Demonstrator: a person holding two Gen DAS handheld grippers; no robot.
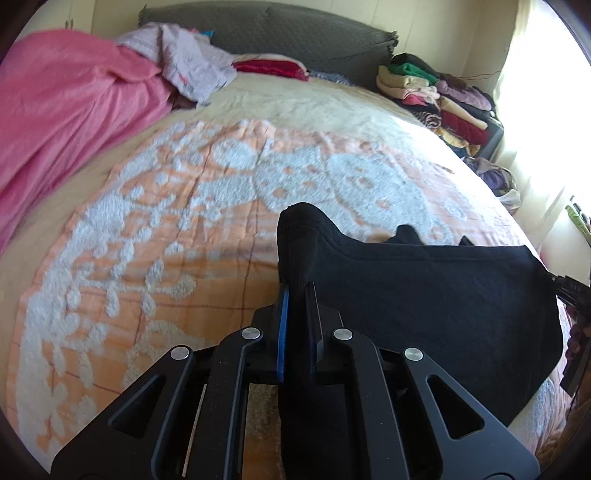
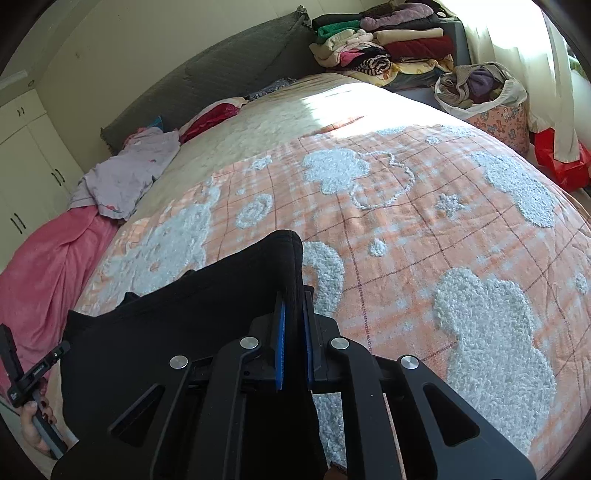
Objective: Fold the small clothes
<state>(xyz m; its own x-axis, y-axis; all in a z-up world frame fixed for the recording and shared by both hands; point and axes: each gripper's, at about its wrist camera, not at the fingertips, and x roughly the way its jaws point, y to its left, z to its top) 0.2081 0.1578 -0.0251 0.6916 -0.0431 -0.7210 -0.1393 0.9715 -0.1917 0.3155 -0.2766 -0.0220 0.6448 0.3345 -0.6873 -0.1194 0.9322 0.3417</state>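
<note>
Black garment [image 1: 424, 295], a small dark piece with a stitched hem, hangs stretched between the two grippers above the near edge of the bed, over the orange-and-white blanket [image 1: 184, 221] with its raised fluffy pattern. The left gripper [image 1: 297, 291] is clenched on one corner of the cloth, which bunches up between its blue-lined fingers [image 1: 282, 332] and rises past their tips. The right gripper [image 2: 293, 302] is likewise clamped on the opposite corner, the fabric pinched between its own blue pads [image 2: 280, 347]. In the right wrist view, the person's left hand [image 2: 35, 424] with dark-painted nails grips the other tool's handle at the lower left; a small white label sits on that tool, too small to read. No other writing or brand can be made out. Toward the far left edge of the bed lies a pink blanket [image 1: 66, 110] with a pale lilac cloth [image 1: 188, 62] crumpled on it, and a red folded item [image 1: 269, 68] rests near the grey headboard [image 1: 277, 33]. Beyond the far right corner of the bed stands a pile of folded clothes [image 2: 388, 44], with a bag of laundry [image 2: 480, 92] just beside it.
</note>
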